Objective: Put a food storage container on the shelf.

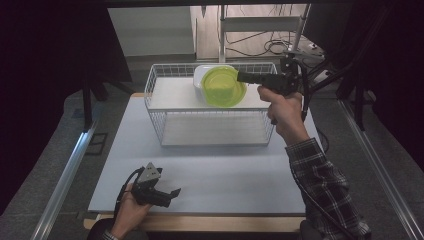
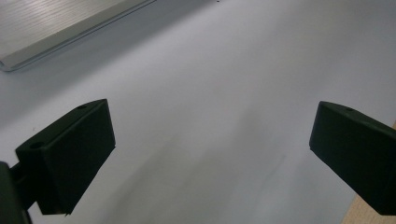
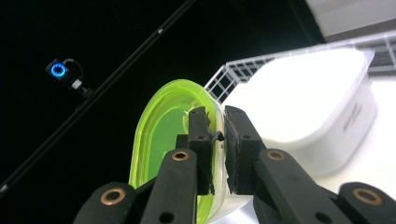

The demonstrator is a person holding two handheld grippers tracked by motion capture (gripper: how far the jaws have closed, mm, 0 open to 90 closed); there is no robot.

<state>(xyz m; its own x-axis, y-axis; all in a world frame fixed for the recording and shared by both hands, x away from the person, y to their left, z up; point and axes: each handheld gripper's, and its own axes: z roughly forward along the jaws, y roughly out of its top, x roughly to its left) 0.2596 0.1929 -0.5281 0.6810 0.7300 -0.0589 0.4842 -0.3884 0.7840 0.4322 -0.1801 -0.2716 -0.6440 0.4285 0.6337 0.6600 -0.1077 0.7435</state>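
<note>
The right hand-held gripper [image 1: 242, 76] reaches from the right side over a white wire basket [image 1: 165, 117] that stands on the far half of the table [image 1: 225, 175]. Its jaws are clamped on the rim of a green lid [image 1: 222, 86], which sits tilted over a white container [image 1: 200, 80] on the basket's upper shelf. In the right gripper view the lid [image 3: 159, 140] stands nearly on edge, pinched between the two pads at its near rim, with the container [image 3: 317, 107] just beside it on the right; whether lid and container touch cannot be told. The lid therefore lies straight ahead of this gripper's jaws, its broad face turned partly toward the high camera. The left hand-held gripper [image 1: 167, 195] rests low at the near left of the table, well apart from the basket, jaws wide apart and holding nothing; its own view shows bare table [image 2: 210, 93] between them. The right hand [image 1: 280, 107] is by far the nearer to the lid and container. As a judgement, any coming move, seating the lid or lifting it clear, turns on how the lid's tilt lines up with the container's opening beneath it.
</note>
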